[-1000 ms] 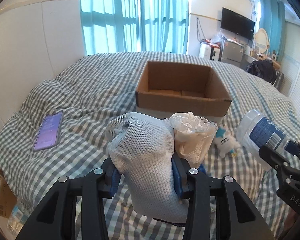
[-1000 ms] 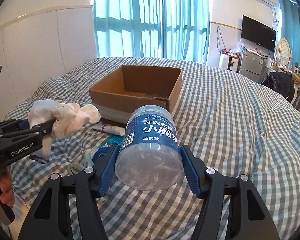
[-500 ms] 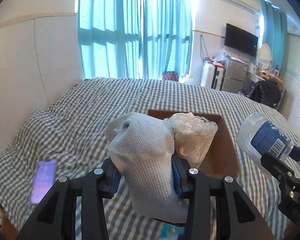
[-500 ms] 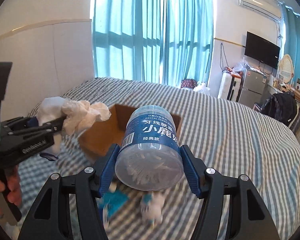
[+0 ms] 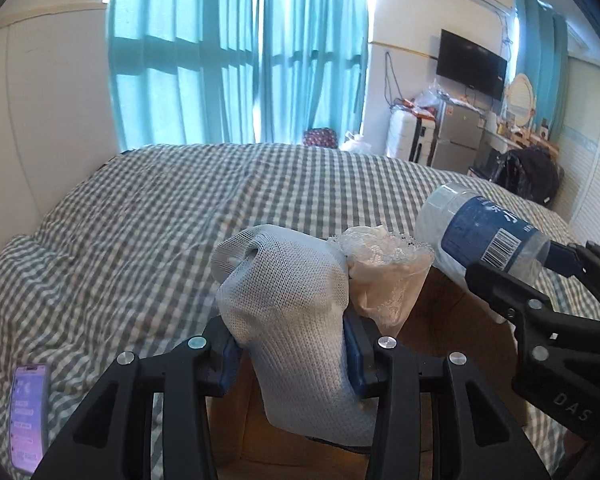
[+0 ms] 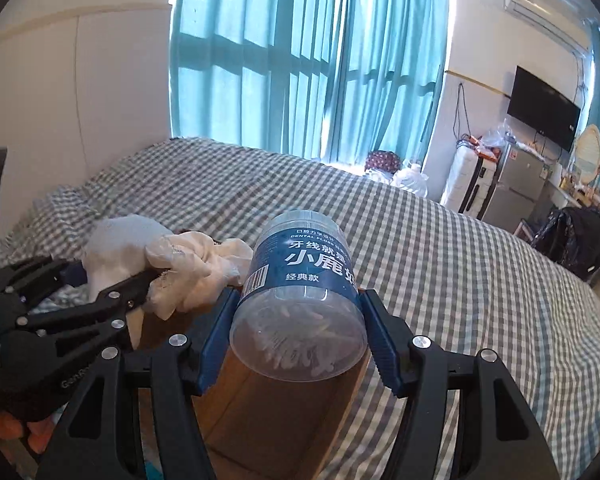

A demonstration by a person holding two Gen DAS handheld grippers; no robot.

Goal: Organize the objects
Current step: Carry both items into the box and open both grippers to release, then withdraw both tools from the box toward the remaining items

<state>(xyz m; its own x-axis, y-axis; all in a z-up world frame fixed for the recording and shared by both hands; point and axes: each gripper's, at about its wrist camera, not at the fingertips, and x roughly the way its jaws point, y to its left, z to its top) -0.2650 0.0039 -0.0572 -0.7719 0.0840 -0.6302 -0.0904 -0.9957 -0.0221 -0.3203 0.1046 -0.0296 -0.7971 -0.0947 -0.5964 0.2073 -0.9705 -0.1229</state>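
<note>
Both tools had come forward and up over the cardboard box (image 5: pixel 452 344) since a second ago, when it sat well ahead of you on the bed (image 5: pixel 148 240); now its brown inside filled the bottom of both views. You had the left tool (image 5: pixel 290 356) clamped on a grey mesh sock (image 5: pixel 292 320) with a cream lace cloth (image 5: pixel 384 276) bunched against its right side; the jaws were narrowed to the sock's width, and whether the lace was pinched too or just wedged, I can't tell. Your right tool (image 6: pixel 296 340) was closed on a clear dental floss jar (image 6: pixel 300 280), blue pads pressing either side of its body.

The key relation: the box lay directly below both loads, so the drop was straight down, no more reach forward needed. The jar's long axis pointed forward and slightly up along the fingers, base toward the camera, so on release it would probably land on its side and could roll. In the left view the jar sat just right of the lace, near but apart. Both tools looked about equally over the opening; the sock hung lower, so the left seemed readier to let go. A phone (image 5: pixel 28 416) lay on the bed to your left, well apart from the box.
</note>
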